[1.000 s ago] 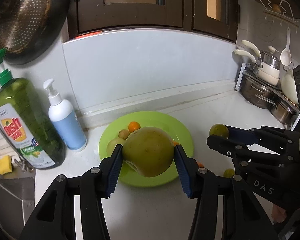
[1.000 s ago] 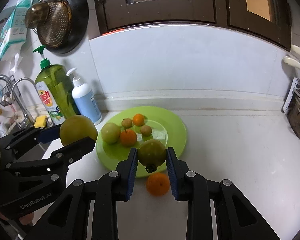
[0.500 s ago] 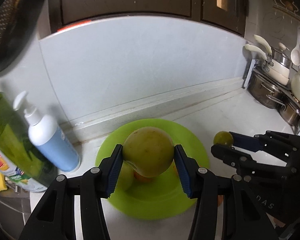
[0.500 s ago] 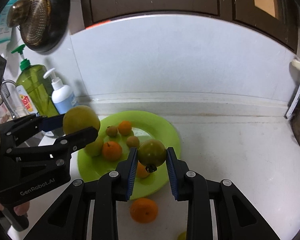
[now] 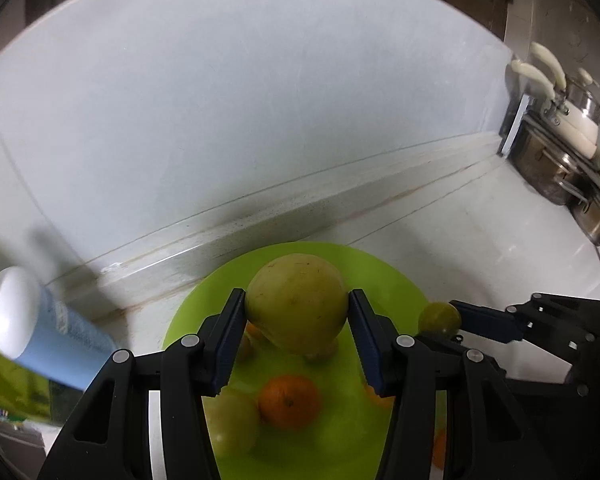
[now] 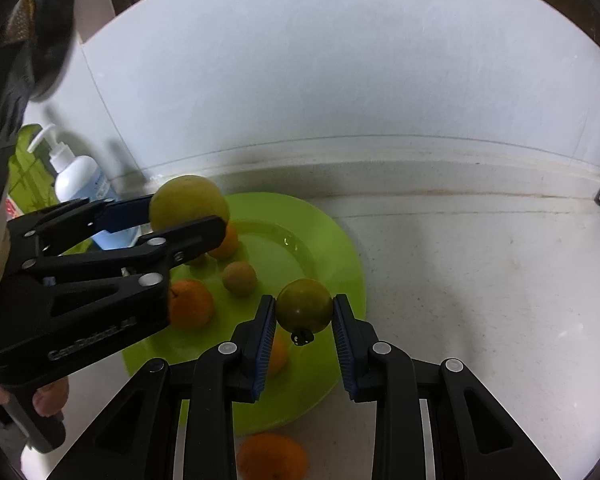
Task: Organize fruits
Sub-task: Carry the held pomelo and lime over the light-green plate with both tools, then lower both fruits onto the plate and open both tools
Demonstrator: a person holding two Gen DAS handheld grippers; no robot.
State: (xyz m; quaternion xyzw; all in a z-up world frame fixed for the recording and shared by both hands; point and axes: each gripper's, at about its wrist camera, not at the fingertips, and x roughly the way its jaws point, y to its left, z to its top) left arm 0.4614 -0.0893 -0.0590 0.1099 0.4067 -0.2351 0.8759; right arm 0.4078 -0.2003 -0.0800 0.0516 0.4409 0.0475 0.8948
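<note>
My left gripper [image 5: 297, 314] is shut on a large yellow-green fruit [image 5: 296, 298] and holds it above the green plate [image 5: 396, 280]. It also shows in the right wrist view [image 6: 188, 216], over the plate's left side. My right gripper [image 6: 304, 312] is shut on a small green fruit [image 6: 304, 310] above the plate's right part [image 6: 340, 248]. On the plate lie an orange [image 5: 289, 401], a pale green fruit [image 5: 232, 420], a small brown fruit [image 6: 239, 278] and other oranges [image 6: 190, 308].
An orange [image 6: 272, 456] lies on the white counter in front of the plate. A blue-and-white pump bottle [image 5: 40, 332] and a green dish-soap bottle stand left of the plate. Pots on a rack [image 5: 568, 160] are at the far right. The wall is close behind.
Both grippers have moved forward and down toward the plate, still holding their fruits. The plate now fills more of both views.
</note>
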